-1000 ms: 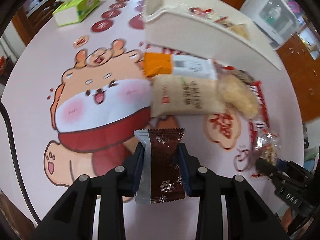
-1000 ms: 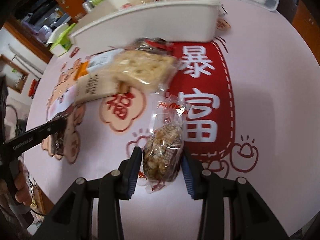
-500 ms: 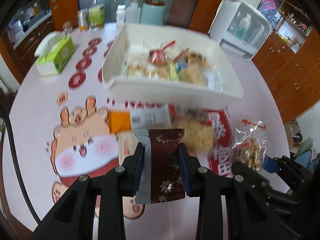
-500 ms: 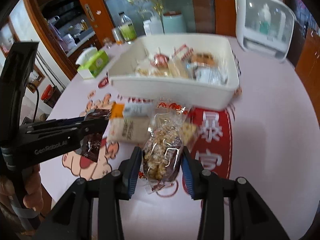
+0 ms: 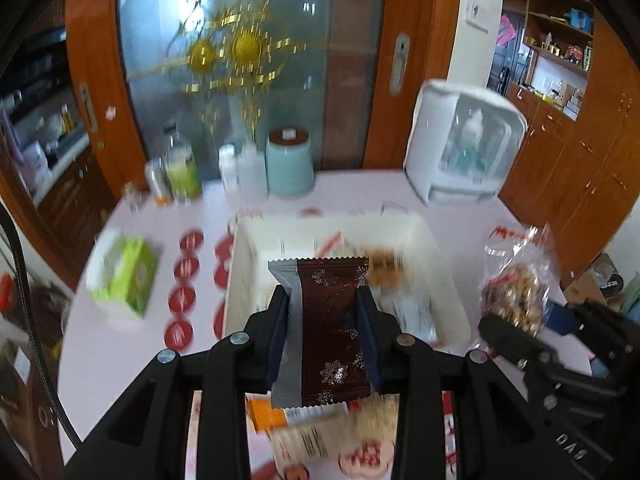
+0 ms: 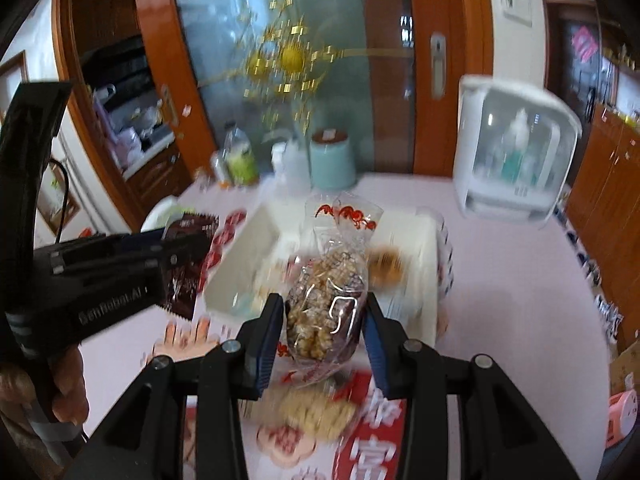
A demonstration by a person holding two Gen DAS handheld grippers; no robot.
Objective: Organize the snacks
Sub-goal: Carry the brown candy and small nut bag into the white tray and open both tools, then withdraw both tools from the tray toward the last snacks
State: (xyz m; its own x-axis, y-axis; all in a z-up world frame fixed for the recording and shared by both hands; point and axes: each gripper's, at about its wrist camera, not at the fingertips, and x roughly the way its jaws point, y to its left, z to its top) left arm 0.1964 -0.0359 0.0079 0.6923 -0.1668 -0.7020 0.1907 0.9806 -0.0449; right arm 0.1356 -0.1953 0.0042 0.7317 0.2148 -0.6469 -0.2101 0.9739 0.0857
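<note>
My left gripper [image 5: 323,300] is shut on a brown snowflake snack packet [image 5: 329,328], held in the air over the near part of the white bin [image 5: 444,248]. My right gripper [image 6: 325,312] is shut on a clear bag of nut brittle [image 6: 328,296], raised in front of the same white bin [image 6: 428,280], which holds several snacks. The left gripper and its packet [image 6: 188,256] show at the left of the right wrist view. The right gripper's bag [image 5: 516,292] shows at the right of the left wrist view. Loose snacks [image 5: 304,436] lie on the table below.
A green tissue box [image 5: 124,276] sits left of the bin. Bottles [image 5: 180,172], a teal canister [image 5: 290,164] and a white cabinet [image 5: 464,148] stand behind it. The pink printed tablecloth [image 6: 520,320] stretches to the right.
Both grippers have risen and tilted up with their snacks, moving from over the loose snacks toward the bin; the views now look across the table to the door.
</note>
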